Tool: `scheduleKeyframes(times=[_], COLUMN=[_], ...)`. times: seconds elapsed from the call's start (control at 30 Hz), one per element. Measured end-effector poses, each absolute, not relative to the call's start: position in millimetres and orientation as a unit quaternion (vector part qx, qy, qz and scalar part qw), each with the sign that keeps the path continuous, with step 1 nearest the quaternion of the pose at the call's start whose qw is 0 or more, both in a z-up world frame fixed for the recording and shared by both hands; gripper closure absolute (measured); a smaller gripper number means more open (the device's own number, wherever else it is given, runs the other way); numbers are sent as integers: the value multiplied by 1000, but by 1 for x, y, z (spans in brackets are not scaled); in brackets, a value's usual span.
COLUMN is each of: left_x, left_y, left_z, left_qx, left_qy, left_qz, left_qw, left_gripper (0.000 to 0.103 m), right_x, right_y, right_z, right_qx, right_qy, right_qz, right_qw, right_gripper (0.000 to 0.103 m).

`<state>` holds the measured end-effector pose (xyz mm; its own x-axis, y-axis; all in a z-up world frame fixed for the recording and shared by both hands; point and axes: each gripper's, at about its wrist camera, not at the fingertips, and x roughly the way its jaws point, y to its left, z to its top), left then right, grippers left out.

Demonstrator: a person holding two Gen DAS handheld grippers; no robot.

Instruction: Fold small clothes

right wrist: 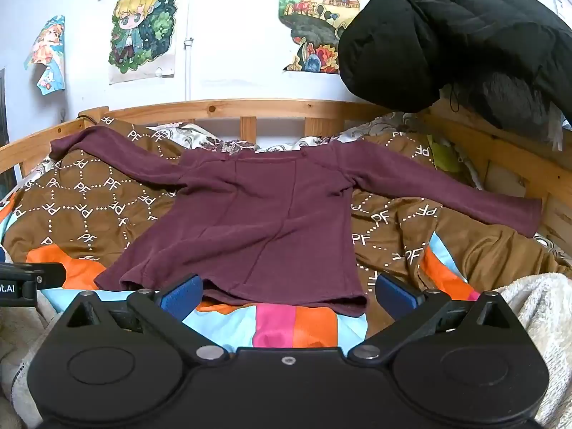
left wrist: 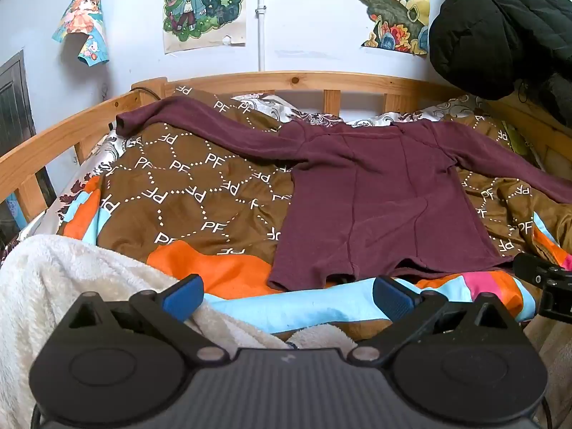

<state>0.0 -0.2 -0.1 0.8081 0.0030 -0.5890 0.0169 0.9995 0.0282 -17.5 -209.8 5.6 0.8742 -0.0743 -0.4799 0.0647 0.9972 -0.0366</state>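
The left tool [left wrist: 287,298] stands spread as wide as it goes, its blue pads bare, nothing between them. Straight ahead of it lies only the striped edge of the bed quilt [left wrist: 200,196]; the maroon top [left wrist: 386,200] starts ahead and to its right, the hem's left corner nearest. The right tool [right wrist: 287,295] is just as wide and just as empty, and the hem sits directly ahead of it, between the lines of its two pads, close but untouched.

The top lies flat, hem toward both tools and neckline away toward the wooden bed rail [right wrist: 228,109], so its body runs away from the tools while the sleeves stretch out sideways to left and right.

The right tool looks nearer the body; the left sleeve reaches far out ahead of the left tool. A cream fleece blanket [left wrist: 71,286] bunches beside the left tool.
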Motion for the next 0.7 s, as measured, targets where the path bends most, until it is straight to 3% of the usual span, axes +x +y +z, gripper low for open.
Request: scheduleKeyframes(times=[0.7], left_x=[0], left_y=[0], left_z=[0], left_qx=[15], left_qy=[312], left_qz=[-4], left_qw=[950], left_gripper=[1], right_x=[-16], right_y=[-211], right_z=[6], right_qx=[-7], right_qy=[256], right_qz=[-35], right_qw=[966], right_gripper=[1])
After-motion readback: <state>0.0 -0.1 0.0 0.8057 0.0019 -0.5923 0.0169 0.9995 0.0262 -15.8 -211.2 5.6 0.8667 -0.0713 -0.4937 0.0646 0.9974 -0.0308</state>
